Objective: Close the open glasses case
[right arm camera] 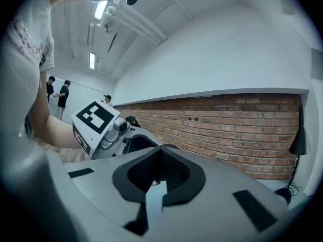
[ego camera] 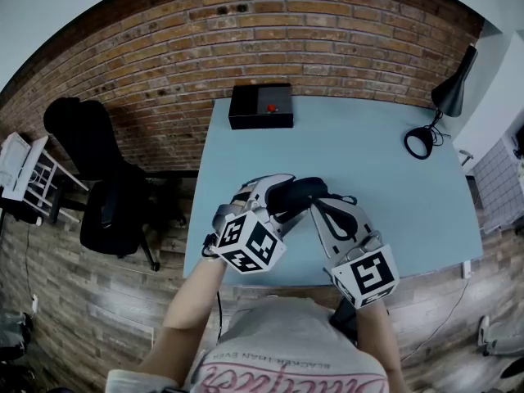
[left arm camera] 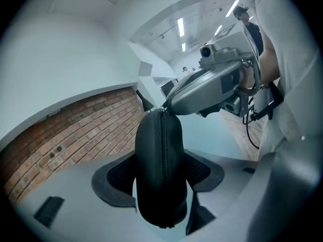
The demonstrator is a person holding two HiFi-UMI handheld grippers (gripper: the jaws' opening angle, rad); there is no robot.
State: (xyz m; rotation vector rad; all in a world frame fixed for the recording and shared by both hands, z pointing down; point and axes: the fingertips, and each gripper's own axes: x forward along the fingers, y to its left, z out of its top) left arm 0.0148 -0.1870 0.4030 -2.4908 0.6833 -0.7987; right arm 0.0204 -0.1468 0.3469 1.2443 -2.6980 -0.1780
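A light blue table (ego camera: 393,187) stretches before you against a brick wall (ego camera: 327,23), with a black box (ego camera: 260,106) at its far edge and a black lamp (ego camera: 449,97) to the right. Over the table's near part, your left gripper (ego camera: 274,195) has its fingers (left arm camera: 118,178) spread wide and pressed on both sides of the black glasses case (left arm camera: 160,170). Your right gripper (ego camera: 321,207) has its fingers (right arm camera: 146,174) closed tight together, their tips meeting the case's far end, where the zipper (left arm camera: 162,150) runs closed.
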